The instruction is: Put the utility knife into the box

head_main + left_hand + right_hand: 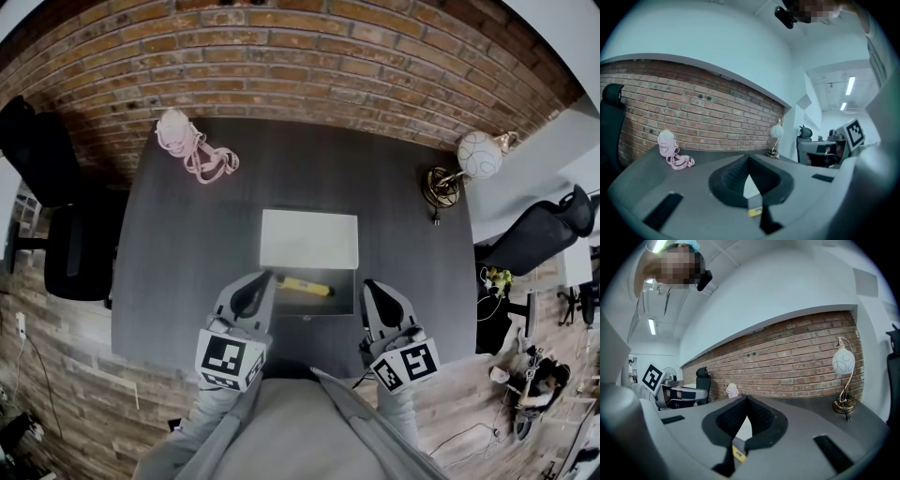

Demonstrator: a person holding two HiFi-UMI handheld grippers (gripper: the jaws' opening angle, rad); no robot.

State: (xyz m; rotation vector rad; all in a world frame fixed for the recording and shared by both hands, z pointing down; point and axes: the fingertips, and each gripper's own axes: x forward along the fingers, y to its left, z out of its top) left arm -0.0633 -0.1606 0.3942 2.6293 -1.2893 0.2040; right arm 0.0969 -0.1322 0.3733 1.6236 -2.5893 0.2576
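Two grippers sit side by side at the near edge of the dark table (178, 262), both pointing toward the brick wall. At the far left of the head view a pink pouch (175, 131) with a loose strap lies near the wall.

The left gripper (255, 284) comes next. Its own view shows the ribbed pads meeting at the tips, closed on nothing. Just right of it is the box (337, 302), a shallow grey tray with a white panel (309, 239) beyond it. The yellow utility knife (302, 285) lies in the tray, between the two grippers and touched by neither.

Only the head view shows the whole knife. Each gripper view catches just a yellow sliver in the gap below its pads.

The right gripper (377, 291) is likewise closed tip to tip and empty. A globe lamp (478, 155) stands at the far right corner, and the right gripper view shows it most clearly.
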